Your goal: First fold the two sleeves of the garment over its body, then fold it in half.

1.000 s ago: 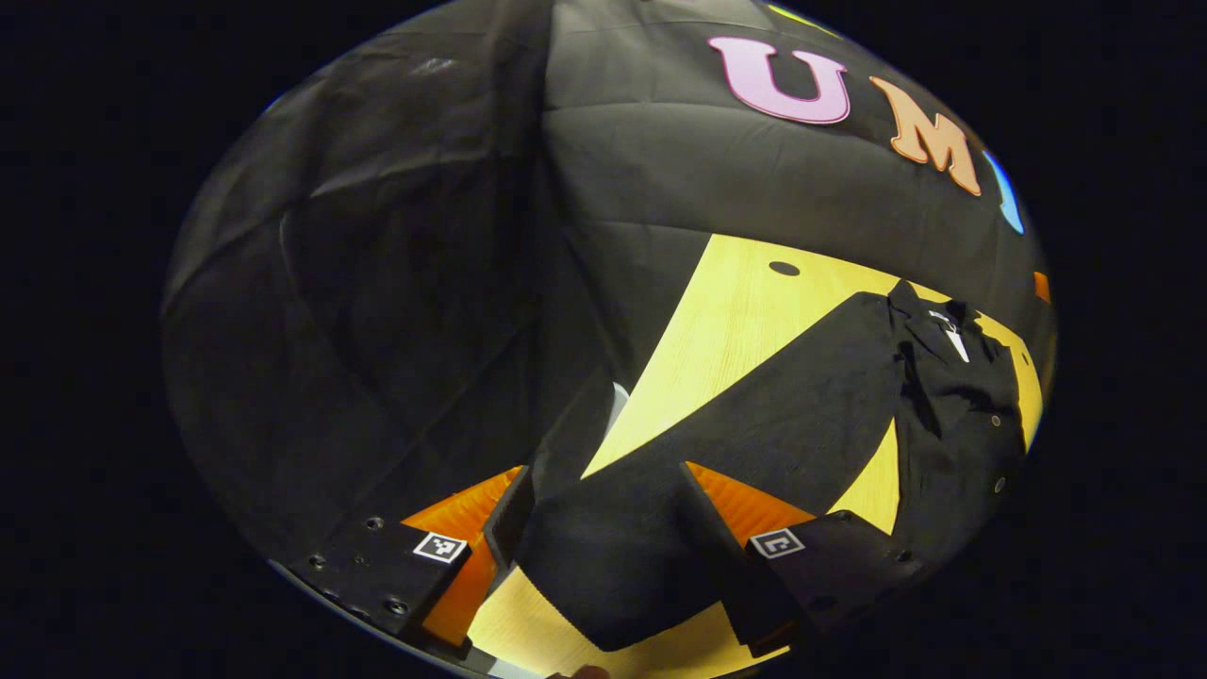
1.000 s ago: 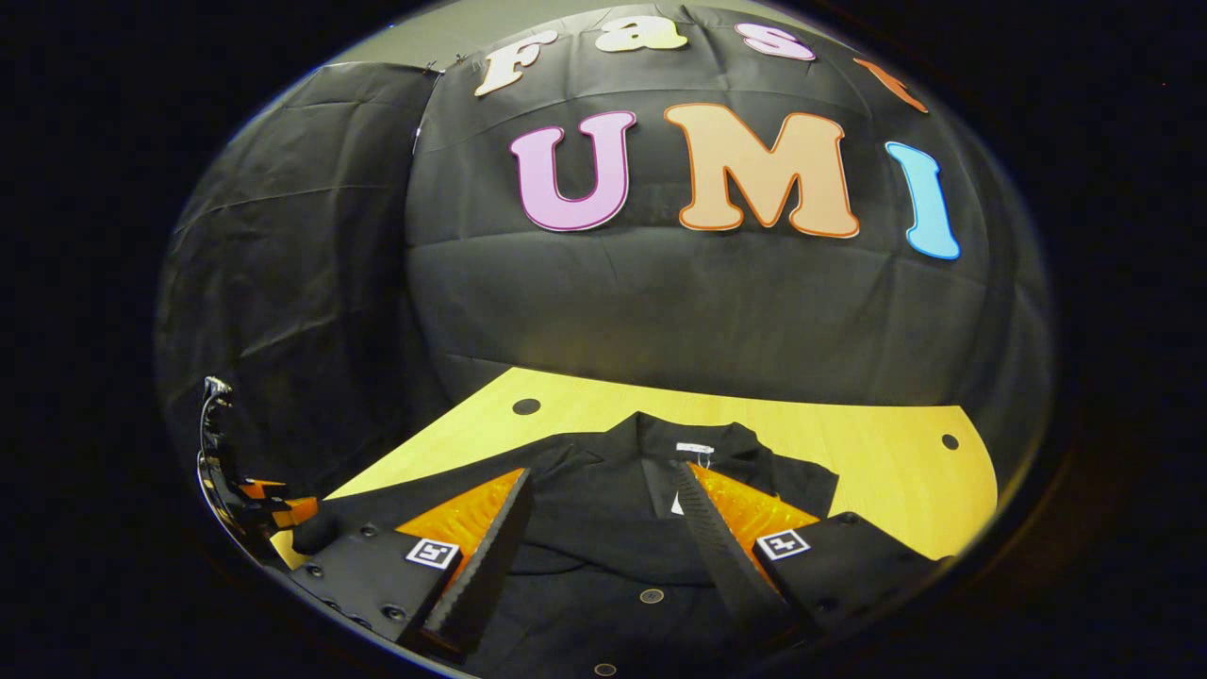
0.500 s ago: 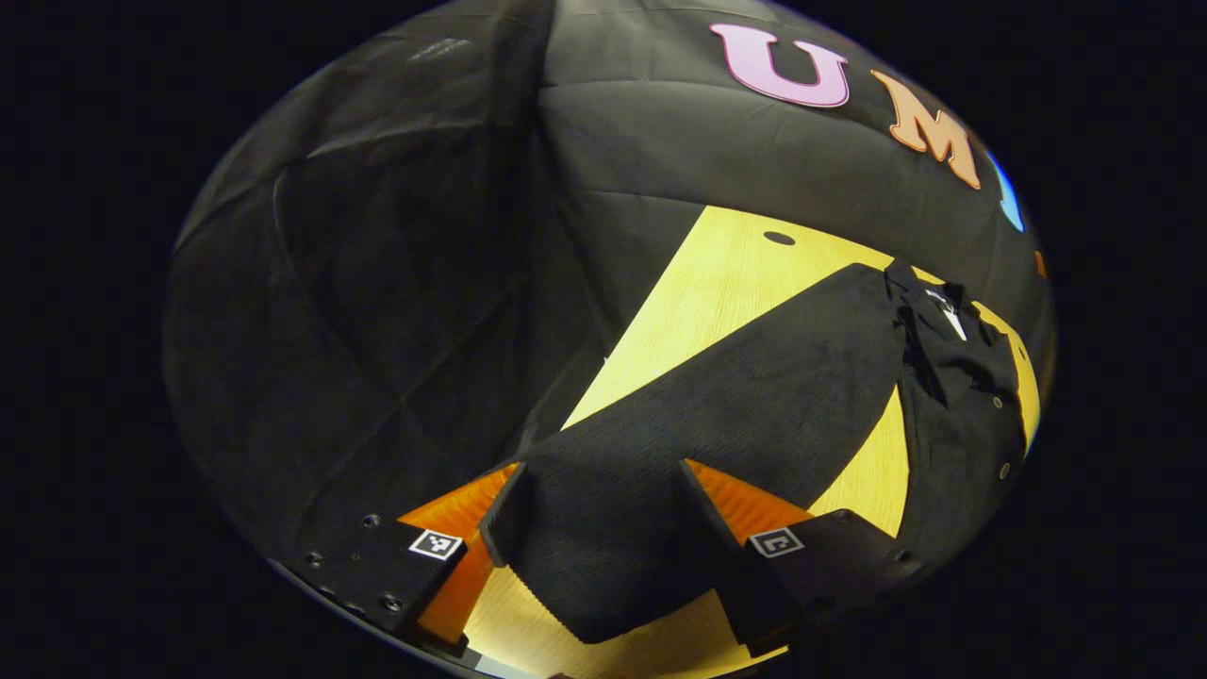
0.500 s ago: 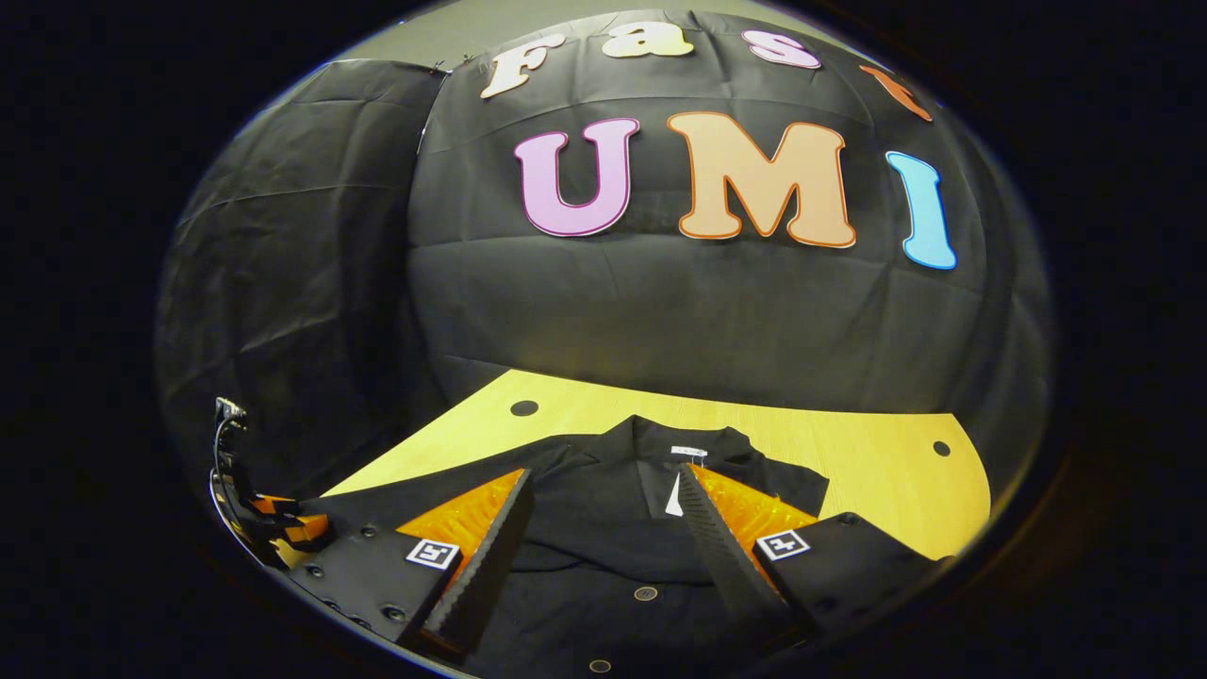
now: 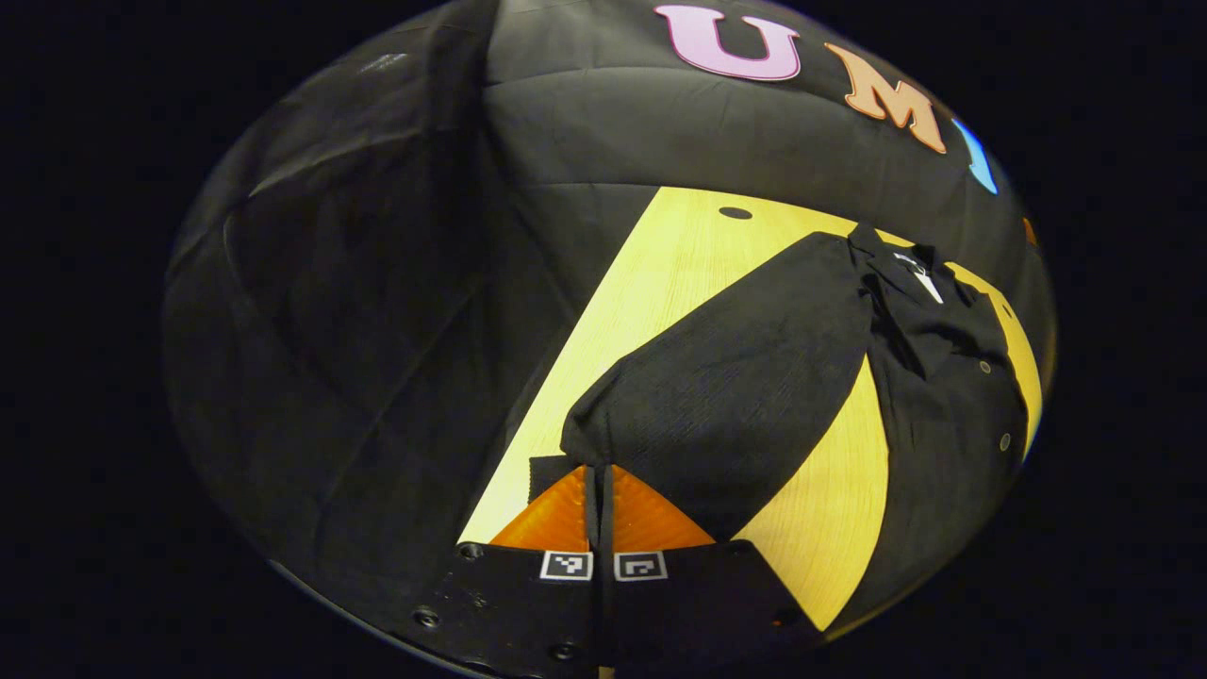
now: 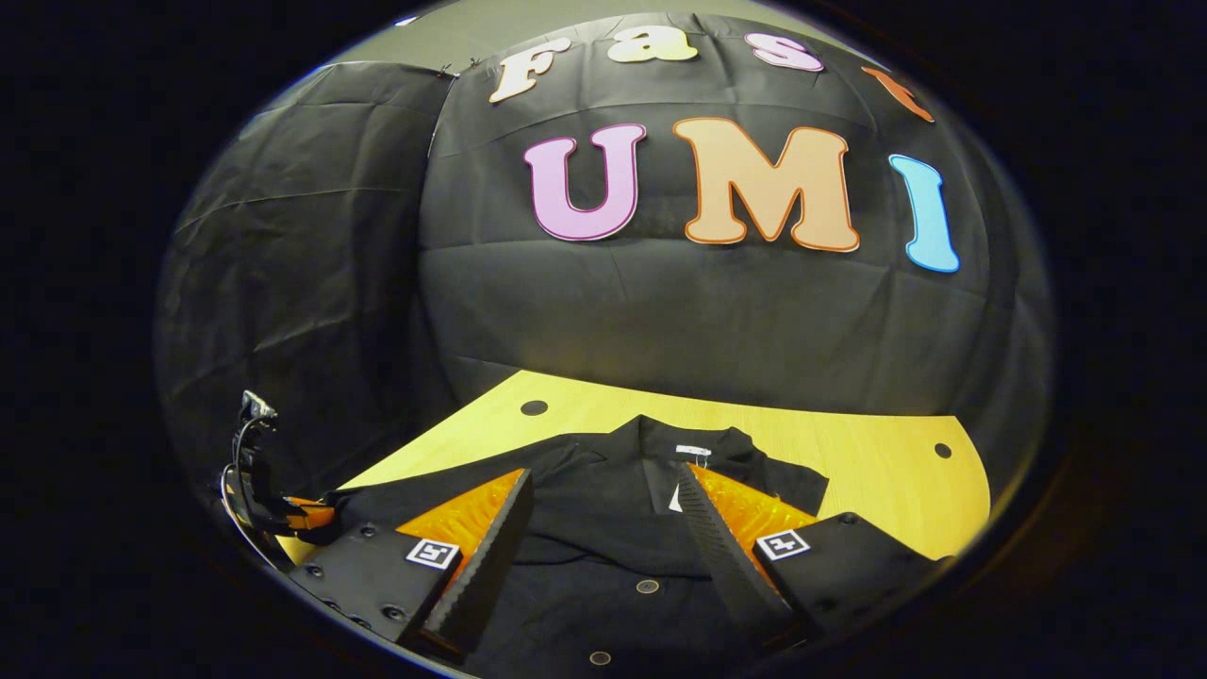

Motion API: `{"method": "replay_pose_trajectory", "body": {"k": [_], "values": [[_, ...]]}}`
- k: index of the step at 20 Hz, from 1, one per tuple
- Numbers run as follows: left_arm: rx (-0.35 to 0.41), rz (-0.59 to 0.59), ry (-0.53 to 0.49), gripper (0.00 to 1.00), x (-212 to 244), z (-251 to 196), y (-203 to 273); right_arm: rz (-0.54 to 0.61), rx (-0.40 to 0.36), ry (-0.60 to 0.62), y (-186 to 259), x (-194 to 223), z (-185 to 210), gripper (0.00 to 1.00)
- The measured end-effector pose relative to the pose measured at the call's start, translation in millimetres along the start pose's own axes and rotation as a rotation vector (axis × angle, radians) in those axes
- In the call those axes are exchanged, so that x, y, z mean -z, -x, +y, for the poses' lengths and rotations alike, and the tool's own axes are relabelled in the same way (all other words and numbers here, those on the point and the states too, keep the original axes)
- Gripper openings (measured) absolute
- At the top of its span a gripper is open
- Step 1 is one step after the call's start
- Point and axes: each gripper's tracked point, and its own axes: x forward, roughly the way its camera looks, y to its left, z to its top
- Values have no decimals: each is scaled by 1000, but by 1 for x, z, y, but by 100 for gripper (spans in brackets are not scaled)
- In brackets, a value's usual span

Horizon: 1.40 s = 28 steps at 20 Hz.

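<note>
The light wooden desk (image 6: 849,453) runs across the near part of the booth in front of the black cloth wall, with a small dark hole (image 6: 534,407) near its far left corner and another (image 6: 943,450) near its far right.

On it lies the black garment (image 6: 603,528), front side up, collar toward the far wall, a white label (image 6: 693,450) inside the neck and a row of buttons (image 6: 647,586) running down the middle toward the near edge.

In the left gripper view the garment's left sleeve (image 5: 745,377) stretches from the shoulder out across the desk toward the camera, its cuff end bunched up at the left tongs (image 5: 598,490), which are pressed together and pinching the sleeve's edge.

The right tongs (image 6: 603,556) are spread wide above the garment's chest, gripping nothing.

In the right gripper view the left tongs appear far off at the left edge of the desk.
</note>
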Motion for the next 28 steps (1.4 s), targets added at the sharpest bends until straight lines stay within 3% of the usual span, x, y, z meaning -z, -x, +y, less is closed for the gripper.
{"method": "replay_pose_trajectory", "body": {"k": [1,4,7,11,12,13,19,20,22,23,28], "values": [[22,-21,34,0,-8,-3,7,-10,6,5,5,-1,-5,95],[86,-139,80,0,-52,-18,38,-22,10,-8,16,1,-16,98],[119,-234,48,0,-91,-37,74,-21,8,-23,22,4,-27,98],[169,-308,-1,0,-105,-43,114,-32,10,-40,33,6,-45,95],[183,-323,-10,0,-110,-46,128,-37,12,-45,36,6,-50,98],[197,-336,-22,0,-118,-49,140,-42,14,-51,40,6,-56,95],[271,-369,-85,0,-138,-66,200,-58,52,-103,63,13,-99,98],[280,-373,-96,0,-143,-68,203,-58,61,-113,68,17,-107,94],[300,-382,-121,0,-149,-76,214,-52,75,-132,76,24,-122,98],[312,-386,-135,0,-150,-81,222,-53,84,-139,79,26,-130,94],[360,-390,-210,0,-150,-109,210,-58,134,-167,101,37,-170,98]]}}
